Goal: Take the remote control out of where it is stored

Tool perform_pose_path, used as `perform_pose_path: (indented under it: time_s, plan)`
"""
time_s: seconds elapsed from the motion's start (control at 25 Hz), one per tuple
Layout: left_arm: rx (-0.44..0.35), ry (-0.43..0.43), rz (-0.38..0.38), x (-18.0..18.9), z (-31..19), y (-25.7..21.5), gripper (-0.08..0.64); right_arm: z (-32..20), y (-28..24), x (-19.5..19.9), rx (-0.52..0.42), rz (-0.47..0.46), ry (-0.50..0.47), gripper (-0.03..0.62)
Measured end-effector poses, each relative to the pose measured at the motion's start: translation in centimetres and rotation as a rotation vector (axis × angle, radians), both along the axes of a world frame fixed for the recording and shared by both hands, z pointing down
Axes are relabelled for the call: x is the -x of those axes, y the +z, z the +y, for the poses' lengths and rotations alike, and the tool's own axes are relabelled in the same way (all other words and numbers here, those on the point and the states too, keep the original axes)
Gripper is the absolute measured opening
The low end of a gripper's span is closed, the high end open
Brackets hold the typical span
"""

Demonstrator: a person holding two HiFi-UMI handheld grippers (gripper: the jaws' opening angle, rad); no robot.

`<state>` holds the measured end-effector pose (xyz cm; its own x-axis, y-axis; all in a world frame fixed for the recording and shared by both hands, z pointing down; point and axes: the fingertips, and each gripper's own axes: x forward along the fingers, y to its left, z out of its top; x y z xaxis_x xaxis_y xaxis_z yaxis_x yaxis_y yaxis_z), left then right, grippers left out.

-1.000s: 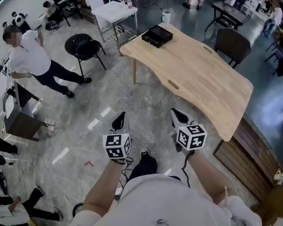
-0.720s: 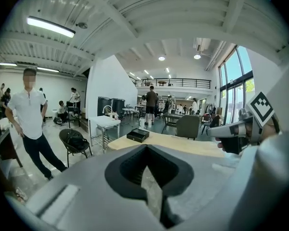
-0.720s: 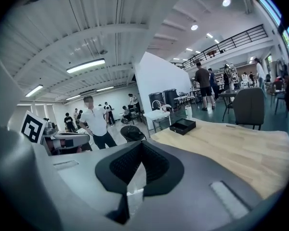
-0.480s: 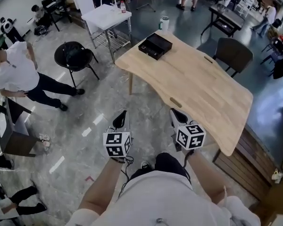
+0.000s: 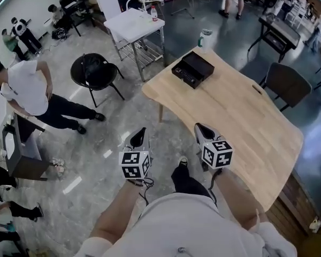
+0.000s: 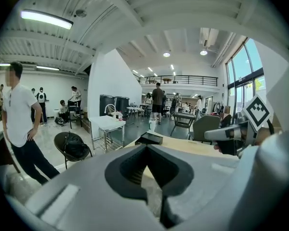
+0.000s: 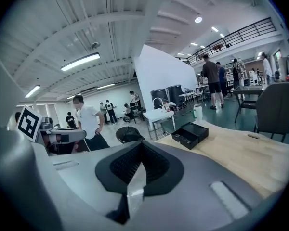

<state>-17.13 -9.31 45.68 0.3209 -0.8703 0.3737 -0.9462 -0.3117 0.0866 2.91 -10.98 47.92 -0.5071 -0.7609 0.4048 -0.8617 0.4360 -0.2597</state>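
Note:
A black open box [image 5: 192,69] lies at the far end of the light wooden table [image 5: 241,116]; it also shows as the box [image 6: 149,138] and the box [image 7: 190,134] in the two gripper views. No remote control can be made out from here. My left gripper [image 5: 138,138] hangs over the floor, short of the table's near corner, jaws shut on nothing. My right gripper [image 5: 203,131] is beside it at the table's near edge, also shut and empty. Both point toward the box, well short of it.
A white cup [image 5: 205,38] stands just beyond the box. A black round chair [image 5: 96,71] and a white side table [image 5: 134,23] are left of the table, and a dark chair [image 5: 289,84] on its right. A person in a white shirt [image 5: 24,90] stands at far left.
The person holding the grippers has stepped forward, so the table and box sit nearer and more central. Both grippers stayed shut, side by side.

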Motion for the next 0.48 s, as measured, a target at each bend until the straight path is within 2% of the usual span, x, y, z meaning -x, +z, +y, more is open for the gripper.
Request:
perform_pose_path:
  time_s: [0.24,0.48]
  plan:
    - [0.021,-0.071,-0.015,0.2,-10.7,-1.3,0.000,-12.2,-0.8,1.6,0.023,-0.022,-0.100,0.025]
    - [0.028,-0.066,-0.024,-1.3,-19.5,-1.1,0.000,-21.1,1.2,1.1,0.068,-0.034,-0.109,0.025]
